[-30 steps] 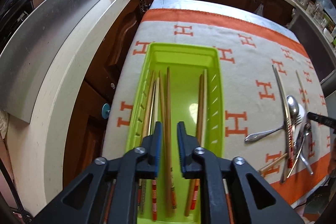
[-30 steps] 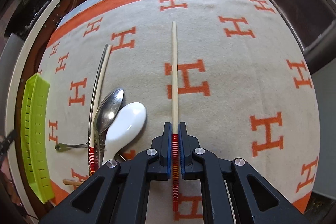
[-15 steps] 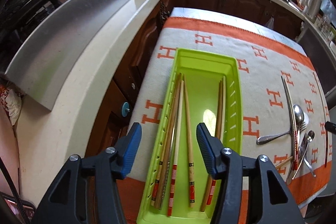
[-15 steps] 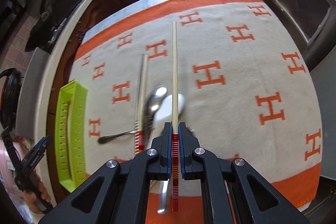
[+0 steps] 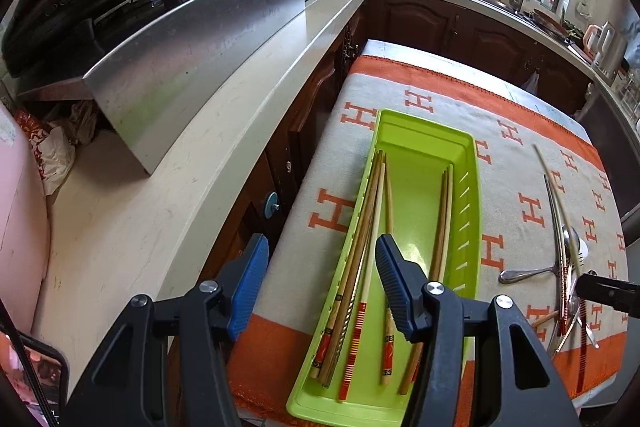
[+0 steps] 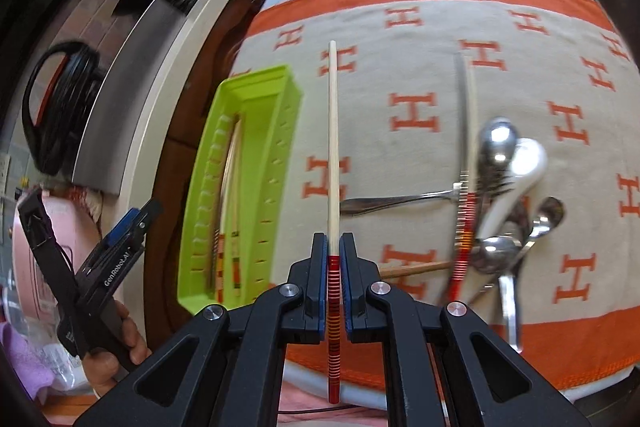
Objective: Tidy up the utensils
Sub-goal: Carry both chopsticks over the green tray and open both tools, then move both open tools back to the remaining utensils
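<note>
Over on the left, the left gripper (image 5: 320, 281) hangs above the near end of the green tray (image 5: 468, 163) with its blue pads standing apart and nothing between them. Its jaws have just been opening, so I'd judge it has let go of whatever it brought and is clearing out of the way. From the right wrist view that same gripper shows at the far left, off the table edge, gripped by a person's hand (image 6: 116, 351).

Inside the tray lie the sorted chopsticks (image 5: 362, 247), all lengthwise with their red-banded ends toward the near wall. Most crowd the left side, a pair rests along the slotted right wall, and the middle is bare; that gap looks like the sensible place for the next one.

Next comes the right gripper (image 6: 333, 267), closed tight on a pale chopstick (image 6: 333, 131) just where its red banding begins. The stick runs straight ahead along the fingers, roughly parallel to the tray and just to its right, clear of the cloth (image 6: 420, 27). Held by the thick end like that, it should drop in matching the others.

Farthest right, the unsorted heap sits on the cloth: a white spoon (image 6: 524, 167), metal spoons (image 6: 494, 143), a fork (image 6: 396, 202) and another red-banded chopstick (image 6: 466, 211), crossed over each other and well apart from the tray.
</note>
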`<state>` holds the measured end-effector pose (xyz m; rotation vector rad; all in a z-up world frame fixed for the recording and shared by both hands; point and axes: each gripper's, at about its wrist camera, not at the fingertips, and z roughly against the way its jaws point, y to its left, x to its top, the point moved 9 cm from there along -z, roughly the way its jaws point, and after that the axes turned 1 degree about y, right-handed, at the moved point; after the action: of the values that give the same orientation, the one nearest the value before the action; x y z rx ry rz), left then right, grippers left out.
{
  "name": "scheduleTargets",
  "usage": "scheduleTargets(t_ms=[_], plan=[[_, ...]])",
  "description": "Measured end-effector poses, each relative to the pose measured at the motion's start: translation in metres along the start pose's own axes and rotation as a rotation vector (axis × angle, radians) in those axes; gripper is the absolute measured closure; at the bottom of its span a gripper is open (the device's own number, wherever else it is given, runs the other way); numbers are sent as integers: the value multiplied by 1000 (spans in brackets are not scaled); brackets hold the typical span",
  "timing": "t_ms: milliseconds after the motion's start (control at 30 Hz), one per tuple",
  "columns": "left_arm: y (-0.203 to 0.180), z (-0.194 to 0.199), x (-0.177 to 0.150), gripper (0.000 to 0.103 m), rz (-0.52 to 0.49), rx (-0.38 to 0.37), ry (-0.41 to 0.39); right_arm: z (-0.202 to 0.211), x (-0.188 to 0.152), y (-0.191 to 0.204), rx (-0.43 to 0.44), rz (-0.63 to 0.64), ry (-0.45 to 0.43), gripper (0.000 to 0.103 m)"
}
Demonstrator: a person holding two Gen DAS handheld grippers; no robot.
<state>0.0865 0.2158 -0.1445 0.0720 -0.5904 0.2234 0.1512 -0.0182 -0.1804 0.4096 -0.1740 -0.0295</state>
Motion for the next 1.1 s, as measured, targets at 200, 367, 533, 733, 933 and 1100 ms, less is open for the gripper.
scheduleTargets(t_ms=[200,367,533,733,933,1100], plan=[[16,6,-6,49,24,4,-16,-26,3,66,18,57,27,97],[29,7,-7,49,51,17,-22,-42,15,105,19,80,-4,95],[34,4,-8,47,55,34,-22,-52,16,106,0,80,9,80],[28,-5,-13,46,39,37,12,-54,14,81,-9,76,17,80],[12,-13,-18,46,22,29,57,-46,12,45,-47,120,-22,80],[-22,-10,-12,46,-29,-1,62,-25,14,6,-58,119,-84,80]])
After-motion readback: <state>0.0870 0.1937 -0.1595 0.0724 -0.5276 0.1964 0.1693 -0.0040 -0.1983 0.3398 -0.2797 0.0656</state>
